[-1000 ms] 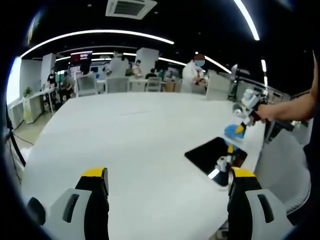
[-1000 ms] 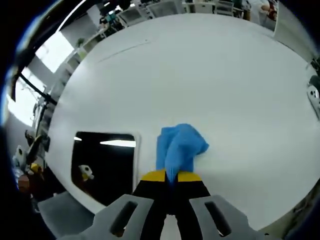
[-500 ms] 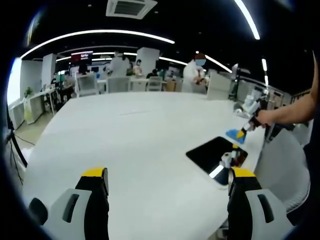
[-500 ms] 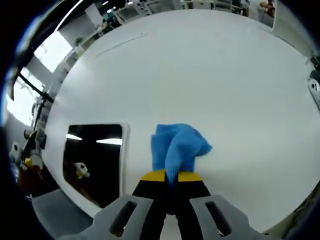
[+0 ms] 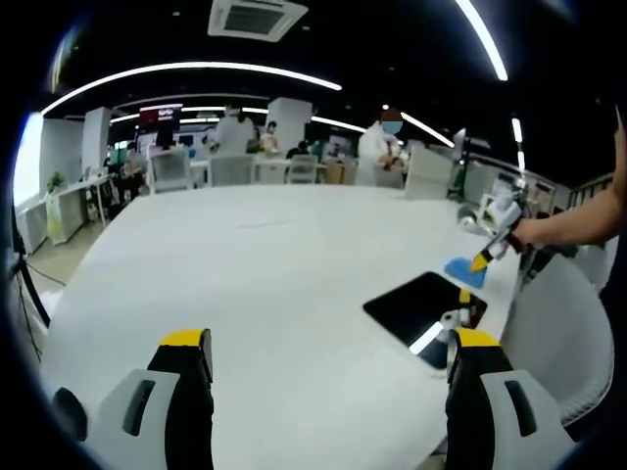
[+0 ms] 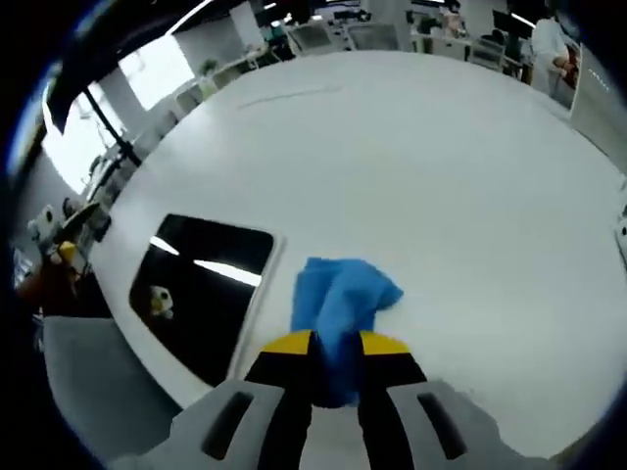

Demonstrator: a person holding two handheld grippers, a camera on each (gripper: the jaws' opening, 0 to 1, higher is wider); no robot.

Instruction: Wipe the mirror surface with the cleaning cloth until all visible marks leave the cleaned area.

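Right claw (image 6: 333, 345) grips blue cloth (image 6: 338, 294) right of mirror (image 6: 201, 294) | mirror near surface (image 5: 274, 284) edge | left claw (image 5: 328, 343) open, seemingly hovering.

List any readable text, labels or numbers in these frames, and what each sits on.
No text can be read.
Screen on the far wall, left gripper view: lit, red and white, whatever is on it too small and blurred to read.
Mirror, cleaning cloth, table: no print or label visible.
Right tool, shut on the cleaning cloth, and left tool, open: yellow tips, no markings visible.
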